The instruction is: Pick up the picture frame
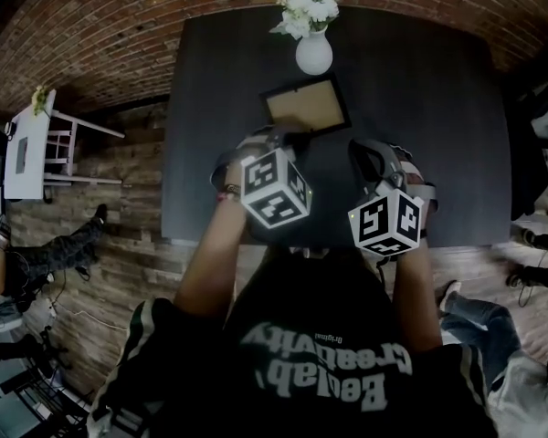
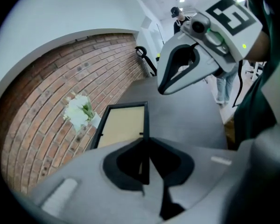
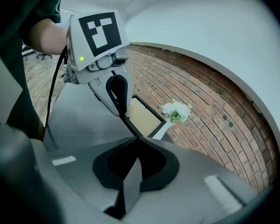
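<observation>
Two grippers meet at the picture frame (image 1: 306,106) on the dark table (image 1: 438,108). To the left, the left gripper (image 2: 145,135) has its jaws clamped on the frame's thin black edge. The frame lies mid-table, just before the white vase (image 1: 313,53) of flowers. The right gripper (image 3: 137,137) has its jaws closed tip to tip at the frame's near corner; I cannot tell whether they pinch it.
</observation>
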Tool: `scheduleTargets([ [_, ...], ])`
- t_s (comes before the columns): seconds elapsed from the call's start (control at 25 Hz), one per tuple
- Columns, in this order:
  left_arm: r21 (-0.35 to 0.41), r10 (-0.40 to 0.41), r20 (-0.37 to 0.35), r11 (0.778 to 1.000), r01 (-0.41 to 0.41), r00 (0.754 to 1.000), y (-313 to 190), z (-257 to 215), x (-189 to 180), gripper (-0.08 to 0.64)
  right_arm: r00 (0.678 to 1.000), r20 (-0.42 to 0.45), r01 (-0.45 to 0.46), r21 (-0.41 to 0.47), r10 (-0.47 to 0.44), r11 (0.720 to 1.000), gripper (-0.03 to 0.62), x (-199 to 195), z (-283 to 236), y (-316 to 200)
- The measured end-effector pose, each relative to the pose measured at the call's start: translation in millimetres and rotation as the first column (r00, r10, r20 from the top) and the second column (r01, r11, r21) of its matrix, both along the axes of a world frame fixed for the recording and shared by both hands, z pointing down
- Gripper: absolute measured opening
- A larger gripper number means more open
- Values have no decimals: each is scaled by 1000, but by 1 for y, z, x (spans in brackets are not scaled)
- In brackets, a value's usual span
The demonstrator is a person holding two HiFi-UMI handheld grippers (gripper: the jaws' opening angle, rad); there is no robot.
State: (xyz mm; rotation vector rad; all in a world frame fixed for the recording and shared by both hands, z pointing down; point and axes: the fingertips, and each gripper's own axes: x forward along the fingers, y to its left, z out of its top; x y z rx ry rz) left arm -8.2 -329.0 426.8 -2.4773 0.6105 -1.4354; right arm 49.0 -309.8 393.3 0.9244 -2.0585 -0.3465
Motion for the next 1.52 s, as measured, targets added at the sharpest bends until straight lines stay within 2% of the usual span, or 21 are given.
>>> scheduleTargets([
  [0.84, 157, 32, -61, 987, -22, 998, 9, -84, 11, 43, 1000, 7, 1, 148, -2, 989, 5, 3, -76, 6],
  [1.52, 243, 28, -59, 970, -13, 998, 2, -132, 13, 44, 1000, 26, 5, 215, -11, 977, 5, 13, -119, -6],
])
